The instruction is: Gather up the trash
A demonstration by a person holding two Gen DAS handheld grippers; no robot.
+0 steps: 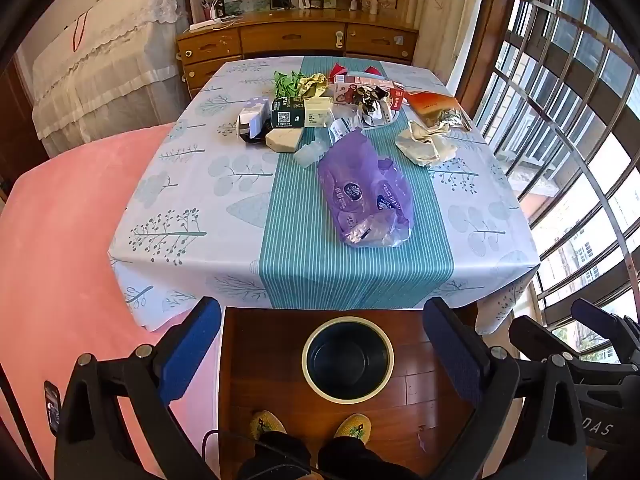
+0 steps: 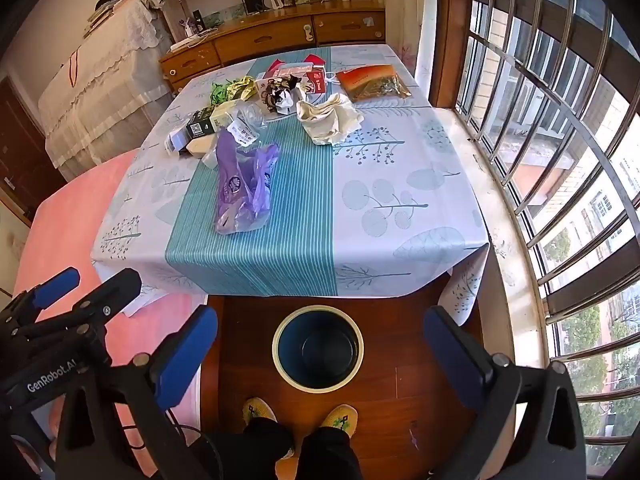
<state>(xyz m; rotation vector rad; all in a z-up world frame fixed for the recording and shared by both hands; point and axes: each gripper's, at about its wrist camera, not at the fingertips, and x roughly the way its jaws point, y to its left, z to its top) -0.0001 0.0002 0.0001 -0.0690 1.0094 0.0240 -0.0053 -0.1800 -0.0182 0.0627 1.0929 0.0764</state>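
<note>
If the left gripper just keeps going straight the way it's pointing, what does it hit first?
Probably the purple plastic bag on the table's teal stripe. The left gripper is open, holding nothing, and its view centres near that bag, beyond the trash bin on the floor. Depth is unclear, so it might meet the tablecloth first.

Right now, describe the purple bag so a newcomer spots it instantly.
Start at the table and follow its teal striped centre band. The purple bag lies there alone, nearest the front edge. It is the only translucent violet item, set apart from the litter pile behind it.
</note>
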